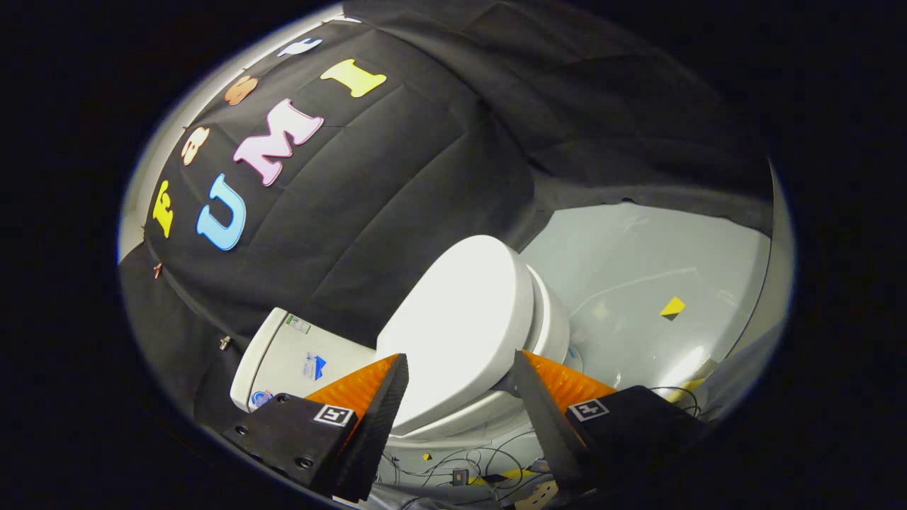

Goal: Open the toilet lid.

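The gripper (460,365) hangs open before the closed toilet lid (460,319), tank (290,358) at left, loose cables (460,464) on the floor (638,269) below.

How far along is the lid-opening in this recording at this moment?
Done: only the approach; the gripper is open, fingers apart, with the toilet lid just ahead of and between them. In hand: lining up on the lid's edge; neither finger clearly presses on it. Left: the lid looks down on the seat, so gripping or hooking its rim and swinging it up toward the tank remain.
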Motion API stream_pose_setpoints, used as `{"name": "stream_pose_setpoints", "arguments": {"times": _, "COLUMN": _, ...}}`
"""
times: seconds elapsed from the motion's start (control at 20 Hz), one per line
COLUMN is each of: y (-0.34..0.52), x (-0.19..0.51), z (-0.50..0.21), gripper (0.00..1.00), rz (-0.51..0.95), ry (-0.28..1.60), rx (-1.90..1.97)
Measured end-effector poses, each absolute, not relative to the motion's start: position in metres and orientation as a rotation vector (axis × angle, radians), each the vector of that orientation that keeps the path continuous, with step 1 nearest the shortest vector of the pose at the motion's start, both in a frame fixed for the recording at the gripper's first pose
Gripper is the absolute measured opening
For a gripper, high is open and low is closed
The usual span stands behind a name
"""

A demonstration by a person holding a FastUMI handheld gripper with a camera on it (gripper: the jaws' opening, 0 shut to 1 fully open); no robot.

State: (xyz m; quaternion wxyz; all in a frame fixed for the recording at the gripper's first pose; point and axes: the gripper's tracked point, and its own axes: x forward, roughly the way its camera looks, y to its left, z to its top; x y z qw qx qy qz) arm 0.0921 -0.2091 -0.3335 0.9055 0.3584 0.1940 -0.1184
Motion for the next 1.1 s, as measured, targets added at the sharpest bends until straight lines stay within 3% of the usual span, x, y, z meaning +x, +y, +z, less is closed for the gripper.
{"name": "stream_pose_setpoints", "arguments": {"times": 0.4, "y": -0.221, "x": 0.098, "z": -0.401, "gripper": 0.93, "rz": -0.251, "ry": 0.467, "rx": 0.863}}
{"name": "stream_pose_setpoints", "arguments": {"times": 0.65, "y": -0.22, "x": 0.106, "z": -0.429, "gripper": 0.82, "rz": -0.211, "ry": 0.454, "rx": 1.0}}
{"name": "stream_pose_setpoints", "arguments": {"times": 0.95, "y": -0.219, "x": 0.117, "z": -0.449, "gripper": 0.82, "rz": -0.179, "ry": 0.416, "rx": 1.117}}
{"name": "stream_pose_setpoints", "arguments": {"times": 1.1, "y": -0.22, "x": 0.127, "z": -0.453, "gripper": 0.37, "rz": -0.179, "ry": 0.392, "rx": 1.132}}
